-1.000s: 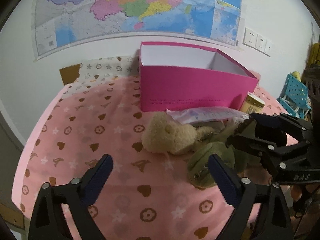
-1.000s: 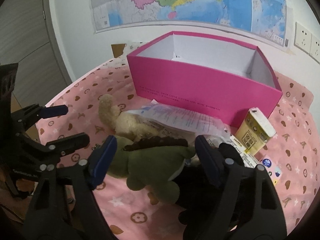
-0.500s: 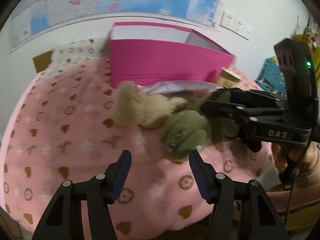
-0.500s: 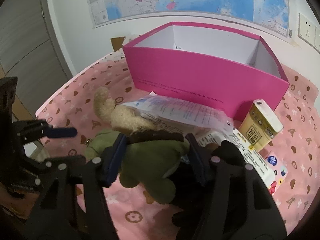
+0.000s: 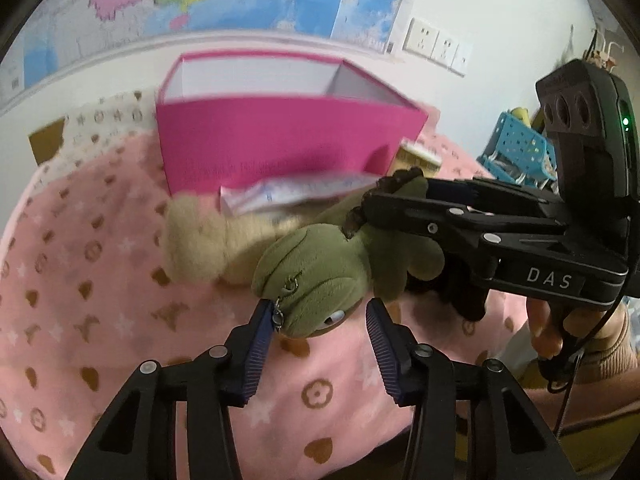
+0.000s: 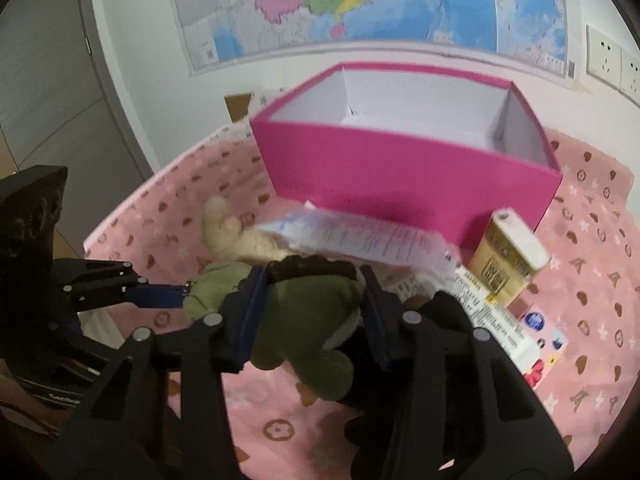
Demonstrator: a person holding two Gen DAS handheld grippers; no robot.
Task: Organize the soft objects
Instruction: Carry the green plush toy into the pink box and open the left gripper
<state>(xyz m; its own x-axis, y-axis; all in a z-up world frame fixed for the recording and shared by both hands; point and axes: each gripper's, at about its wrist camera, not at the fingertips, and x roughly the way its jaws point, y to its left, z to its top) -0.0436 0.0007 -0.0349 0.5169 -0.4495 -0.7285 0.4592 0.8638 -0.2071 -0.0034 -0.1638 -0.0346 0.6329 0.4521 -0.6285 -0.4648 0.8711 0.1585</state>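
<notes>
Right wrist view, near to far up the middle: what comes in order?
right gripper closed on the green plush → plastic packet → pink box → wall map

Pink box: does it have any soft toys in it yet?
None visible. The pink box shows bare white walls and floor; its near corner is hidden. The green plush is outside, between the right gripper fingers.

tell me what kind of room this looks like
Probably a room in a home, perhaps a bedroom or child's room. A pink patterned blanket covers the surface, soft toys like the green plush lie on it, and a colourful wall map hangs beside wall sockets.
</notes>
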